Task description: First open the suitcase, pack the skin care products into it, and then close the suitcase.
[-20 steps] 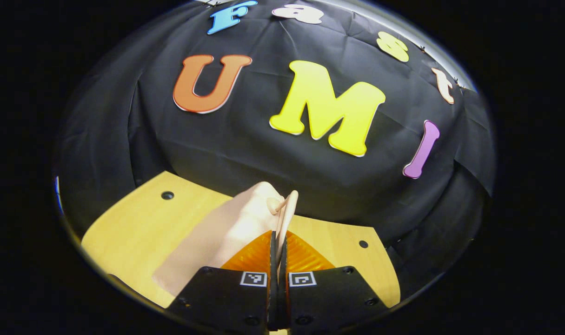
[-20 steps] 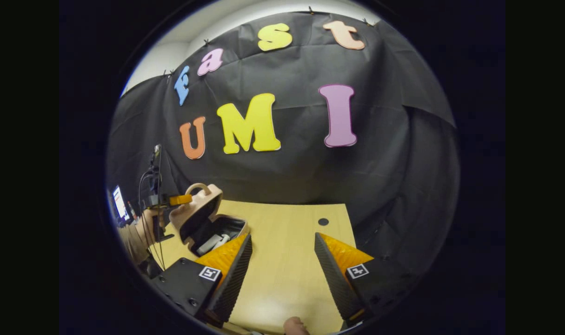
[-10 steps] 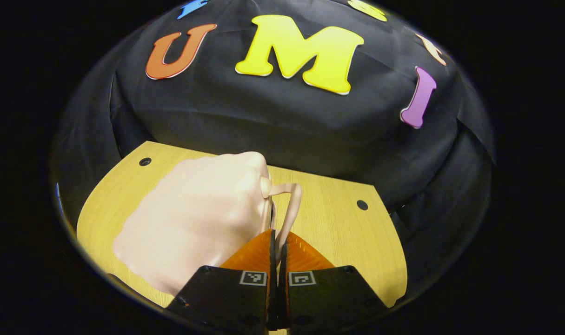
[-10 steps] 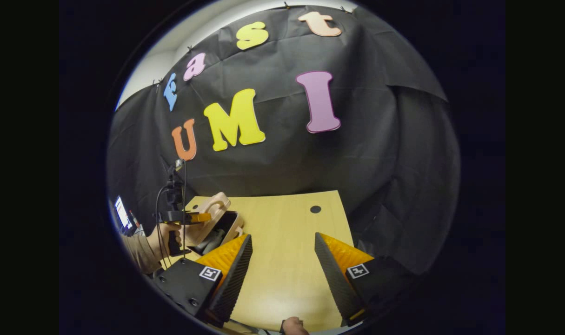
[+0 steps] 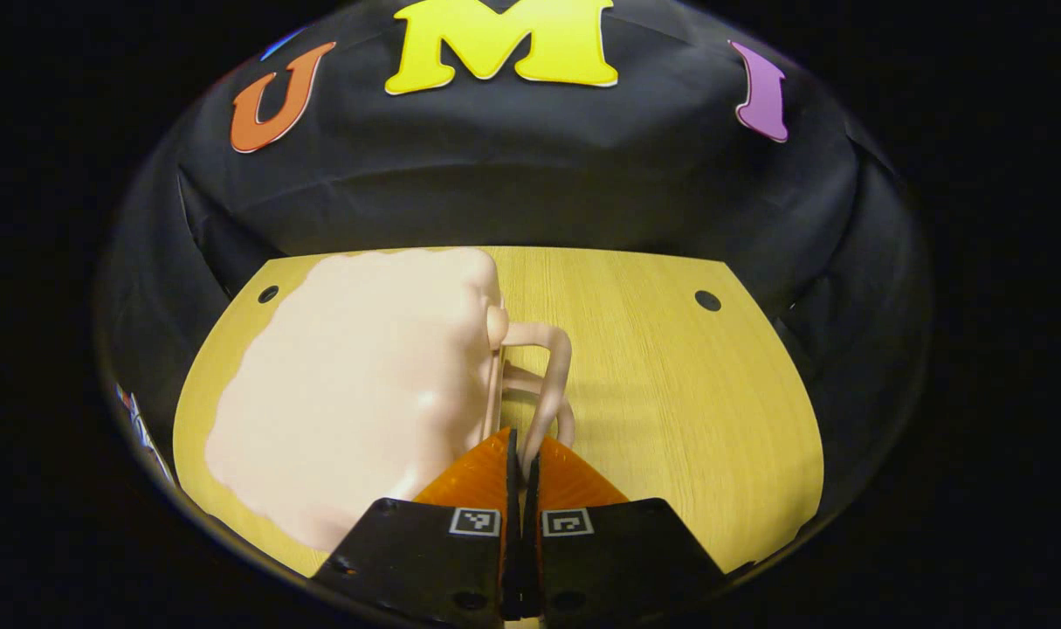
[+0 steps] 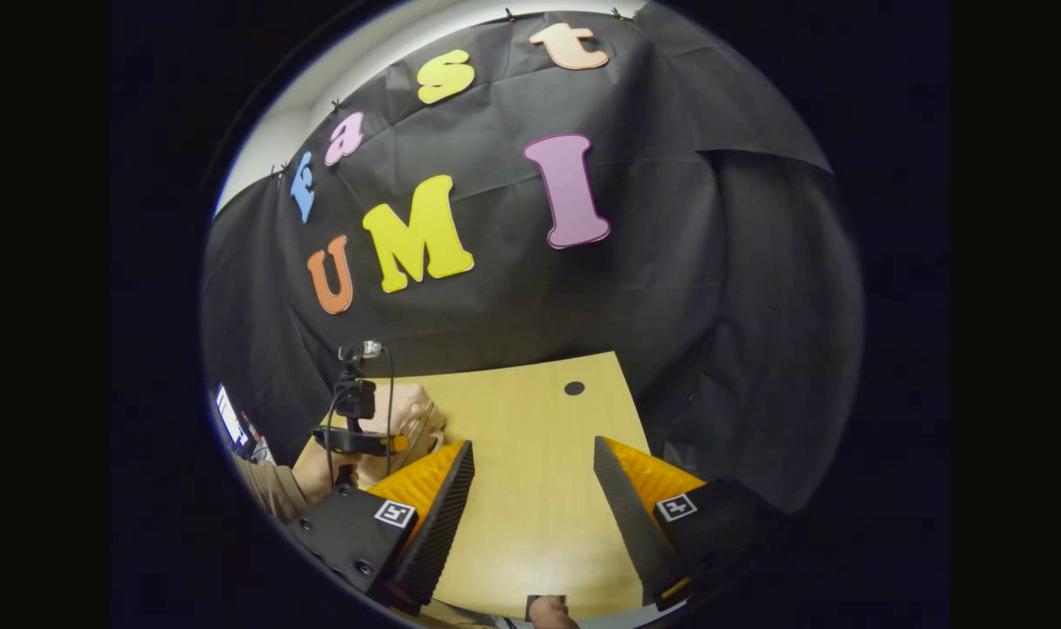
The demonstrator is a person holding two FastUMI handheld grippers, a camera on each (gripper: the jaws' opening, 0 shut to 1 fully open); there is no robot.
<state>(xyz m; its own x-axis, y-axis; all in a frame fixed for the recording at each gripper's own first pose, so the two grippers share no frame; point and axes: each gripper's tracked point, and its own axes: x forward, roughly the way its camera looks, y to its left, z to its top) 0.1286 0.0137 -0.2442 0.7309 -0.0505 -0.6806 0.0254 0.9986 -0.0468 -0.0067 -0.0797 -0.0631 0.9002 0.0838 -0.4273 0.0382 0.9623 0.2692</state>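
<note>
A black cloth (image 5: 530,192) hangs behind the table as the wall of the booth, with many folds and creases. In the right gripper view the cloth is fixed along its top edge by small clips, and above it a pale wall (image 6: 382,52) of the room is seen. The table (image 5: 670,393) has a light wooden top with round dark holes (image 5: 707,300) near its far corners. The light is soft and even.

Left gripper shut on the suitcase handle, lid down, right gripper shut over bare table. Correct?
One error: the right gripper is open, jaws wide apart over the table, as the right gripper view shows. The left gripper is shut on the suitcase handle, lid down.
</note>
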